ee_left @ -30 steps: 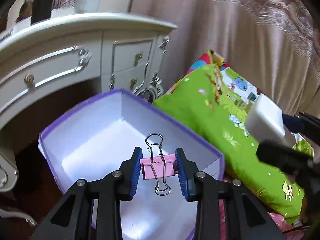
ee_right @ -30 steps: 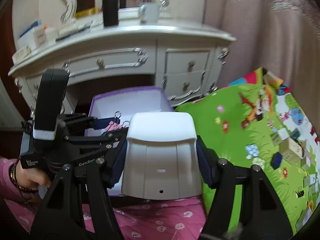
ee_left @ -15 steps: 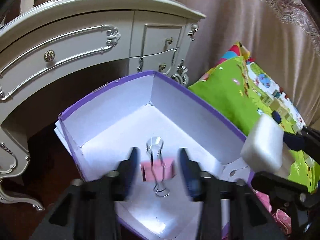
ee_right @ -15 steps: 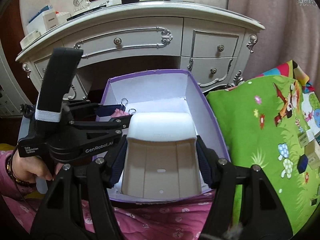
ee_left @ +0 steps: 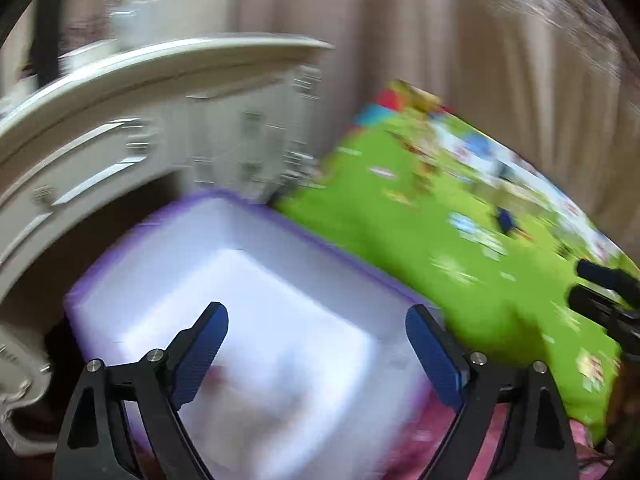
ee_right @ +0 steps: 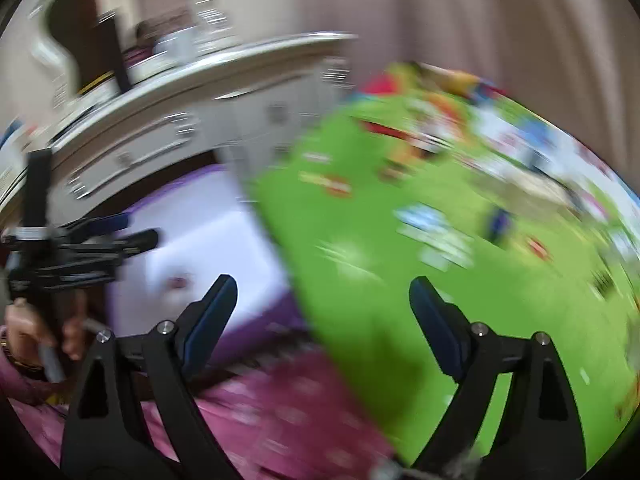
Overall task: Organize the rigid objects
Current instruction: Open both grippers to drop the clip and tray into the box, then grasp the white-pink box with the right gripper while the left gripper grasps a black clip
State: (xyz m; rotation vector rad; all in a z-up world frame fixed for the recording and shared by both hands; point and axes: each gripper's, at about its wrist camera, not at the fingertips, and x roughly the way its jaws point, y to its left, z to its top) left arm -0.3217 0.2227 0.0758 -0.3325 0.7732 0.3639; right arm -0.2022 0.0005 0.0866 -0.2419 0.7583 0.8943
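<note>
Purple-rimmed box [ee_left: 248, 280], white inside, fills the blurred left wrist view under the left gripper [ee_left: 316, 344]; its fingers have just spread wide, empty, a pink smear [ee_left: 218, 374] below them. Right wrist view: right gripper [ee_right: 324, 312], just opened, empty, straddles box edge and green mat [ee_right: 400, 280].

The box [ee_left: 224, 280] is white inside, with a purple rim. A small pink blur [ee_right: 176, 282] lies on its white floor; what it is cannot be told. The play mat [ee_right: 400, 280] is bright green, printed with red, blue, white and yellow cartoon patches, all blurred. The bed cover [ee_right: 288, 408] is pink with small pale flowers. The dresser [ee_left: 120, 128] is cream white with silver trim. The curtain [ee_left: 480, 60] is beige-pink. Both grippers, left [ee_left: 316, 348] and right [ee_right: 323, 320], are black with blue pads.
</note>
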